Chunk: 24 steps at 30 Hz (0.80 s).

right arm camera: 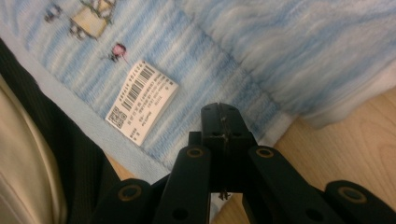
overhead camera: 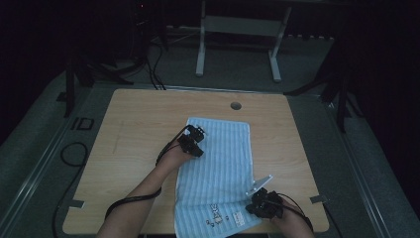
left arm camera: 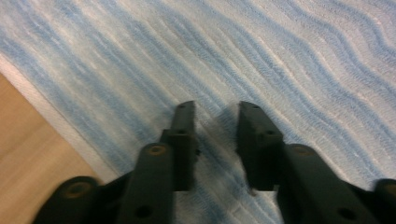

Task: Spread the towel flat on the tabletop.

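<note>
a blue-striped towel [overhead camera: 218,168] lies flat on the table [overhead camera: 133,124], running from the table's centre toward 6 o'clock, where its near end reaches the edge. the left gripper [overhead camera: 196,140] sits over the towel's 10 o'clock part, close to its left border. in the left gripper view its jaws stand a little apart, a narrow gap between them, hovering over the striped cloth [left arm camera: 280,60] with nothing clamped; bare wood shows at 8 o'clock. the right gripper [overhead camera: 258,198] is at the towel's 4 o'clock corner, near the table's front edge. in the right gripper view [right arm camera: 223,122] its jaws are pressed tight together, empty, pointing at the towel's border. a white barcode label [right arm camera: 141,101] lies on the cloth at 10 o'clock from the tips, and small printed figures [right arm camera: 91,21] sit beyond it. a fold of towel bulges at 2 o'clock.
</note>
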Each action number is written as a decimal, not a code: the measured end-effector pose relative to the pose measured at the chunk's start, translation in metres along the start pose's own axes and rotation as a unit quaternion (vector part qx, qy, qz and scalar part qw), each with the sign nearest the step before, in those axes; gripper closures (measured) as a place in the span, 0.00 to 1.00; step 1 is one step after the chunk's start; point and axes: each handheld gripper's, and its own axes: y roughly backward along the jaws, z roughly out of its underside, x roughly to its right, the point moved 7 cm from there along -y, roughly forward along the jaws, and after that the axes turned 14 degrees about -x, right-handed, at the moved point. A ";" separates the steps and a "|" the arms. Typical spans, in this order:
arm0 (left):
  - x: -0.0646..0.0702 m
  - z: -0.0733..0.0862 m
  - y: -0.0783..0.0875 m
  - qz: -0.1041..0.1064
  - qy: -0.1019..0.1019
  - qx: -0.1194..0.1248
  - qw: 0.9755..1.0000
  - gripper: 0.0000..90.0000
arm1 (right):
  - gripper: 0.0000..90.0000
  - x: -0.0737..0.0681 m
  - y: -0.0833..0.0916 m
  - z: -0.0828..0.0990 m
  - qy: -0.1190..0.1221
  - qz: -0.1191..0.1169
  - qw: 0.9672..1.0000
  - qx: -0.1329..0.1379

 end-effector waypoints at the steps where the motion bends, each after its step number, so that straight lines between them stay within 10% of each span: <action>1: -0.002 -0.003 0.000 0.003 0.000 -0.003 1.000 0.81 | 1.00 0.001 0.000 0.000 -0.002 -0.004 1.000 0.003; 12: -0.030 -0.027 -0.004 -0.024 0.035 -0.005 0.999 0.93 | 1.00 0.004 0.003 0.015 -0.012 0.004 1.000 -0.007; 24: -0.051 -0.047 -0.008 -0.009 0.073 0.006 0.997 0.77 | 1.00 0.001 0.004 0.027 -0.037 -0.004 0.999 0.011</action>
